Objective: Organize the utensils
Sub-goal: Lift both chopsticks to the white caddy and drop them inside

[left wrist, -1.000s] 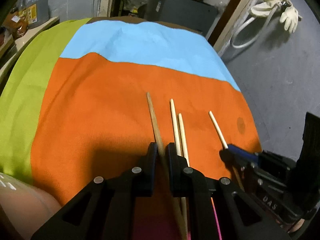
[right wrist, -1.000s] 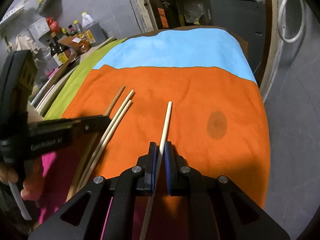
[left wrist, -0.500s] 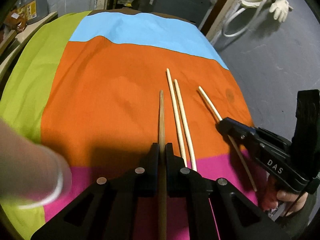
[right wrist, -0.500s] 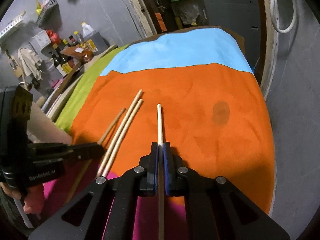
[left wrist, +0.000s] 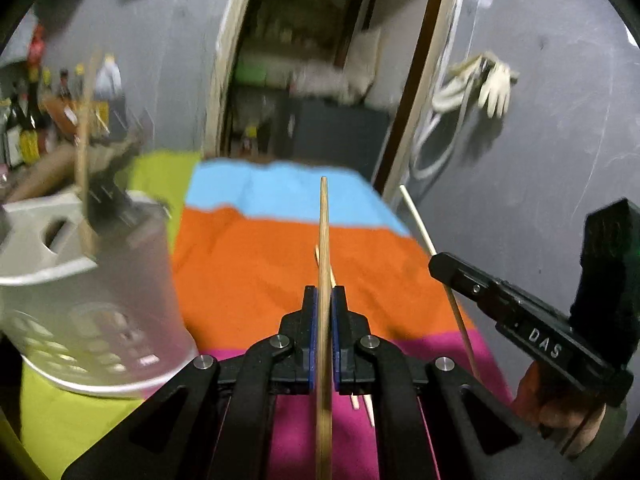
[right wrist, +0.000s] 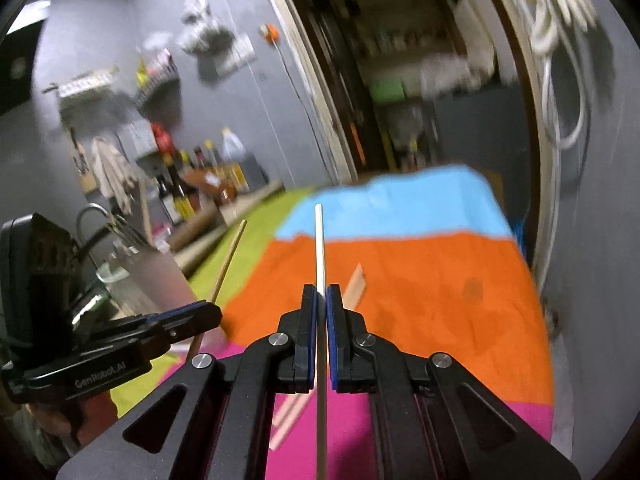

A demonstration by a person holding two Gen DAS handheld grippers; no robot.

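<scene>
My left gripper (left wrist: 324, 300) is shut on a brown wooden chopstick (left wrist: 324, 240) and holds it lifted, pointing forward over the cloth. My right gripper (right wrist: 321, 300) is shut on a pale chopstick (right wrist: 319, 248), also lifted. In the left wrist view the right gripper (left wrist: 440, 266) shows at the right with its pale chopstick (left wrist: 420, 224). In the right wrist view the left gripper (right wrist: 212, 314) shows at the left with its brown chopstick (right wrist: 230, 256). Two pale chopsticks (right wrist: 354, 288) still lie together on the orange cloth. A white utensil holder (left wrist: 84, 292) with slots stands at the left, holding one stick (left wrist: 83, 152).
The table is covered by a cloth in green (left wrist: 80, 420), blue (left wrist: 280, 192), orange (left wrist: 248, 272) and magenta (left wrist: 400, 420) bands. Bottles (right wrist: 208, 176) stand on a counter at the far left. A grey wall with a hose and gloves (left wrist: 492, 84) is on the right.
Both grippers have lifted their chopsticks off the cloth and tilted upward. The utensil holder has come into the left wrist view at the left.
</scene>
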